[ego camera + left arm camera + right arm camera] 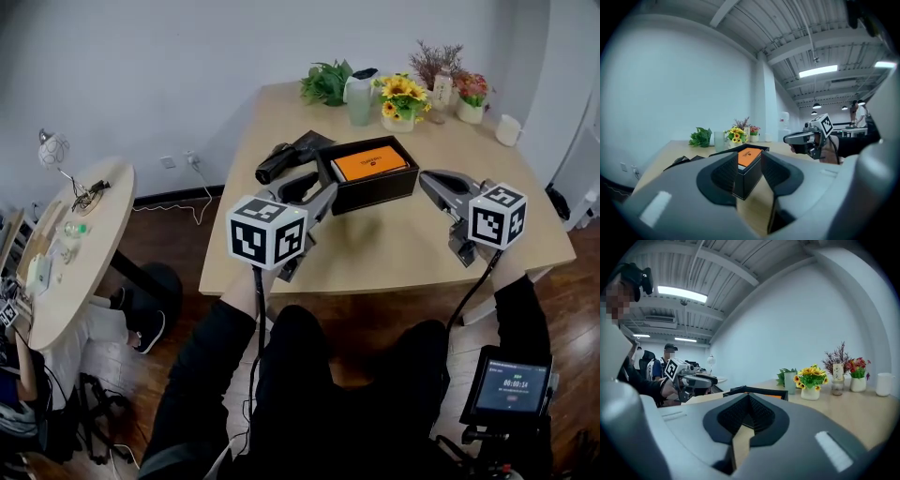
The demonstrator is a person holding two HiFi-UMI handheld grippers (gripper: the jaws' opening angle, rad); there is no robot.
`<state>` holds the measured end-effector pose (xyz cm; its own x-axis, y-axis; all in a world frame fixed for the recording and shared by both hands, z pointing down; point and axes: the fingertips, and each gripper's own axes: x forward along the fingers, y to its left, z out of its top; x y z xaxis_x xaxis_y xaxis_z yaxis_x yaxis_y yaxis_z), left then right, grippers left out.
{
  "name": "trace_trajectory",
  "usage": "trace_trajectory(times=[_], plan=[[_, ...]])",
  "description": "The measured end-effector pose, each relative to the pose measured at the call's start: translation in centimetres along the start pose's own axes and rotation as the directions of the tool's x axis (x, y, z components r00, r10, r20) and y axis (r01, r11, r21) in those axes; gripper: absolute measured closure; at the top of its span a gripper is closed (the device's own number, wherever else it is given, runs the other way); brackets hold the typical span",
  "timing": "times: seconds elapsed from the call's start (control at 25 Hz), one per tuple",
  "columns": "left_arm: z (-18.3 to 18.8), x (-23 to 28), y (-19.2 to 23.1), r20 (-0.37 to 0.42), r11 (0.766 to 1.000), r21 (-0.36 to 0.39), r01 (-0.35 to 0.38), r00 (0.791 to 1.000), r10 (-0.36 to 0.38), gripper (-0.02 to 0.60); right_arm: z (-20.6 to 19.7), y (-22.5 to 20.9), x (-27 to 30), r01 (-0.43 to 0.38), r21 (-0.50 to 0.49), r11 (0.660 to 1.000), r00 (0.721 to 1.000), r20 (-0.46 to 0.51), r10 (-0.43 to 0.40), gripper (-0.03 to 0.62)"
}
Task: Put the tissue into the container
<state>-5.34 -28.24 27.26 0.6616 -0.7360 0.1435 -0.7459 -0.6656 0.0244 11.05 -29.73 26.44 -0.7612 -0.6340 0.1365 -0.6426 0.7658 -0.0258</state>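
An open black box [377,194] stands in the middle of the wooden table [394,244], and a flat orange tissue pack [369,162] lies inside it. My left gripper [322,194] sits at the box's near left corner. In the left gripper view its jaws [749,164] stand a little apart, and the box corner [746,180] and the orange pack [749,156] show through the gap. I cannot tell whether the pads touch the box. My right gripper [427,180] hovers just right of the box. Its jaws [749,399] are shut with nothing between them.
A dark pouch and a black roll [289,156] lie behind the left gripper. A green plant [326,82], a glass vase [359,97], sunflowers [403,98], more flowers [469,94] and a white cup [508,129] line the far edge. A round side table [80,244] stands at left.
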Motion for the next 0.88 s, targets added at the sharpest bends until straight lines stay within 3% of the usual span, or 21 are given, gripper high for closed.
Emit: trace_trajectory(times=[0.56, 0.88], plan=[[-0.7, -4.4, -0.8, 0.102, 0.999, -0.011, -0.034, 0.994, 0.035, 0.463, 1.3, -0.3, -5.0, 0.065, 0.160, 0.985, 0.980, 0.174, -0.093, 0.594], [-1.9, -7.1, -0.4, 0.166, 0.993, -0.105, -0.052, 0.984, 0.069, 0.463, 0.2, 0.6, -6.4, 0.097, 0.191, 0.977, 0.970, 0.202, -0.135, 0.594]])
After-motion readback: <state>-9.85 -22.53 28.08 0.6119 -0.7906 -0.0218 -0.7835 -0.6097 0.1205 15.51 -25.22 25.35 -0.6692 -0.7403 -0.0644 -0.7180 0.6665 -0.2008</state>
